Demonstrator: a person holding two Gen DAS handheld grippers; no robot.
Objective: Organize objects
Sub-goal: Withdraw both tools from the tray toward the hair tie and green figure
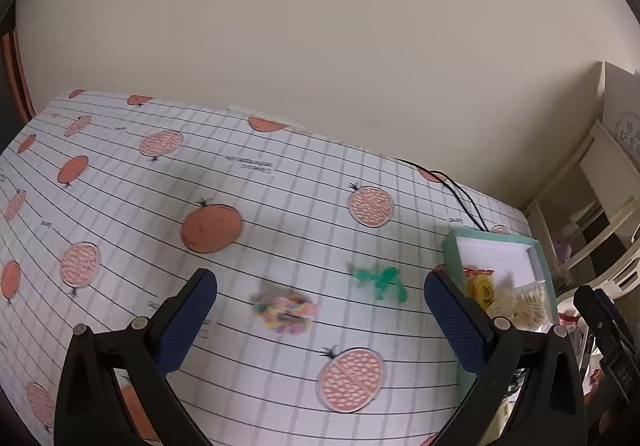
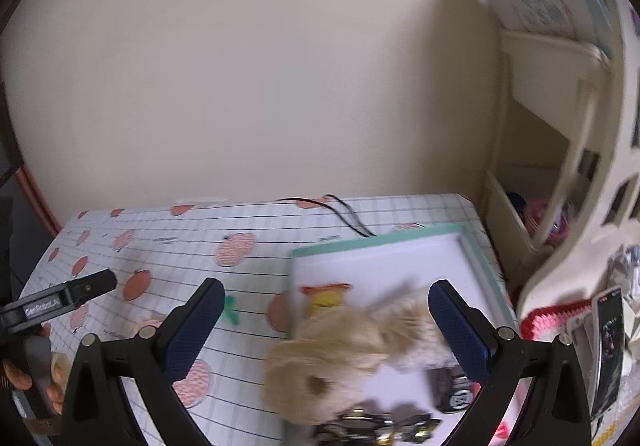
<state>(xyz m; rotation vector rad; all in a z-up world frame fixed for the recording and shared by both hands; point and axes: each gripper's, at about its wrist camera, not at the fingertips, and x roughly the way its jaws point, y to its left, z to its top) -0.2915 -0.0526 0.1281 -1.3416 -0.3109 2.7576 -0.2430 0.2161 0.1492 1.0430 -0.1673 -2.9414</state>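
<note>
Fingers spread wide on both: left gripper (image 1: 320,298) empty above a pastel bundle (image 1: 287,313) on the worktop (image 1: 240,185), right gripper (image 2: 326,310) empty over a plush toy (image 2: 324,366) in the teal box (image 2: 376,242).

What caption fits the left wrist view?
Open left gripper over a fruit-print cloth, facing a pastel toy and green toy, teal box at right.

A white surface (image 1: 280,181) gridded in black and grey, printed with orange fruit; a mint-green box (image 2: 384,242) lined white; a beige plush toy (image 2: 328,362); a green trinket (image 1: 380,280); a pastel multicoloured bundle (image 1: 286,312).
</note>
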